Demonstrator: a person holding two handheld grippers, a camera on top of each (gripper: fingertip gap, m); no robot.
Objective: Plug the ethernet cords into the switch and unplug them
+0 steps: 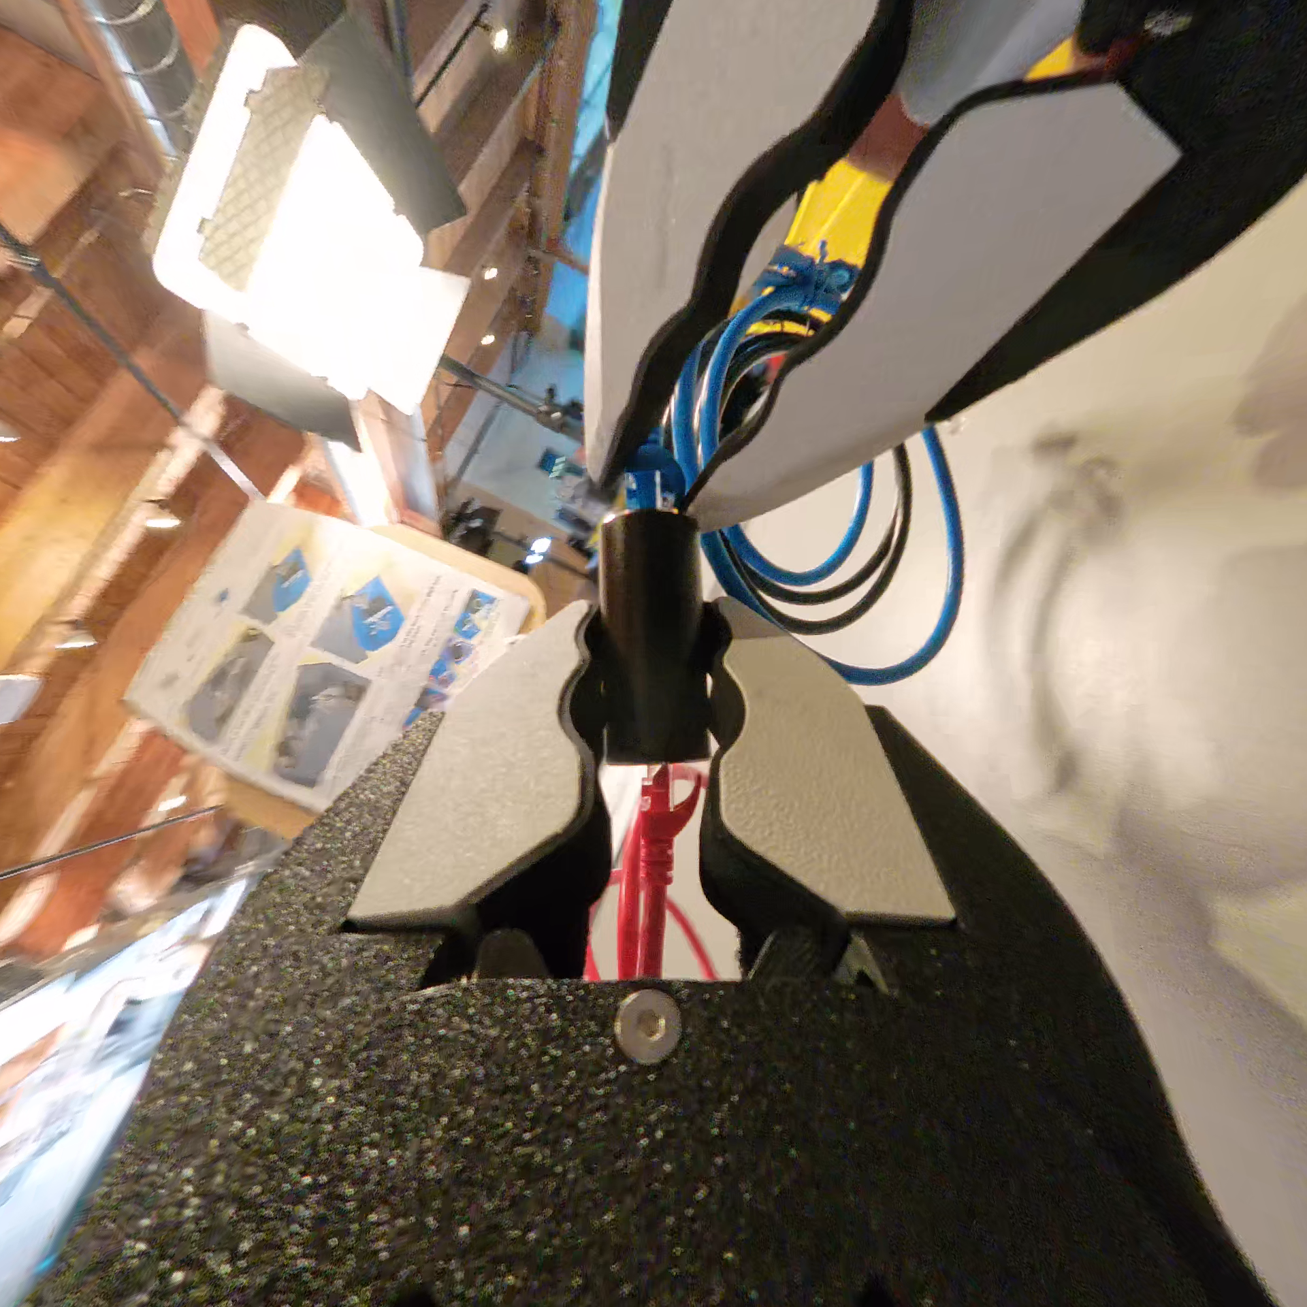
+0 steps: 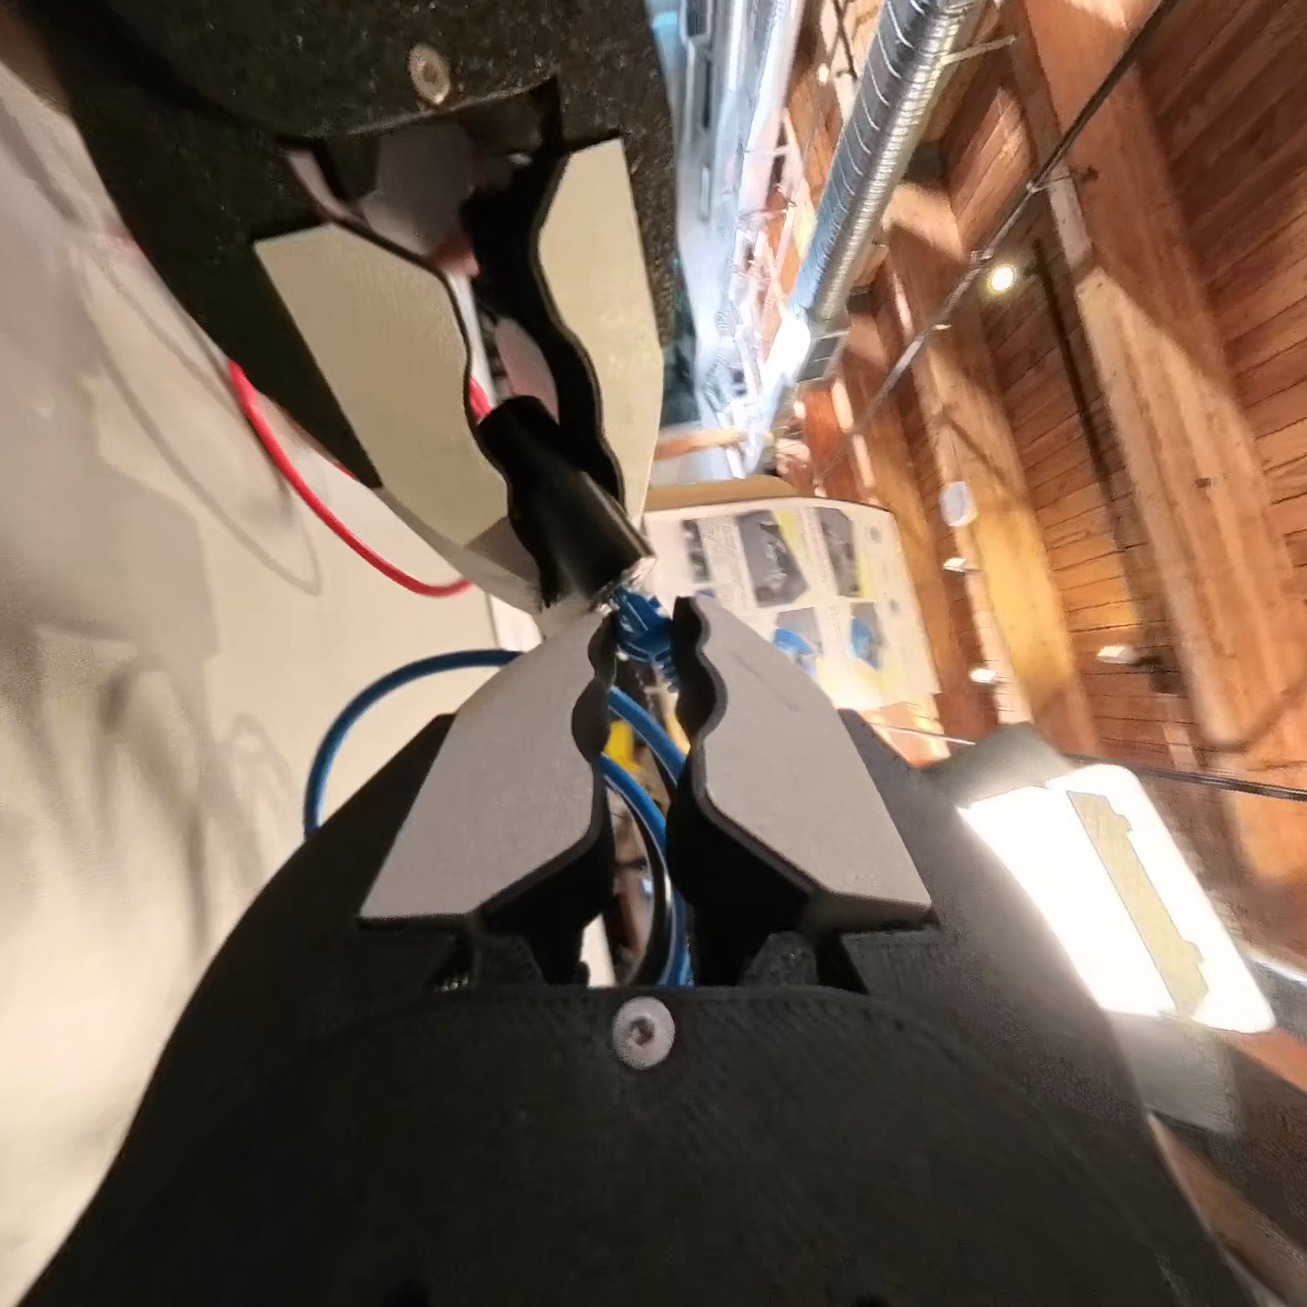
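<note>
Up off the white table [image 1: 1061, 636], the left gripper [image 1: 651, 672] is clamping a black coupler [image 1: 652, 636], its jaws pinching the barrel's middle. Opposite, the right gripper [image 2: 640, 640] is pinching a blue ethernet plug [image 2: 640, 633] right at the coupler's mouth. Behind the coupler a red ethernet cord [image 1: 654, 849] is entering its rear end, while blue cable loops [image 1: 884, 566] are trailing beside a printed instruction sheet [image 1: 318, 651].

The left tongs [image 1: 654, 679], grey plates edged with wavy black pads on a speckled black body, are clamped on a black cylindrical coupler [image 1: 652, 640]. Facing them tip to tip at the coupler, the matching right tongs [image 2: 640, 636] pinch a blue plug [image 2: 642, 633].
</note>
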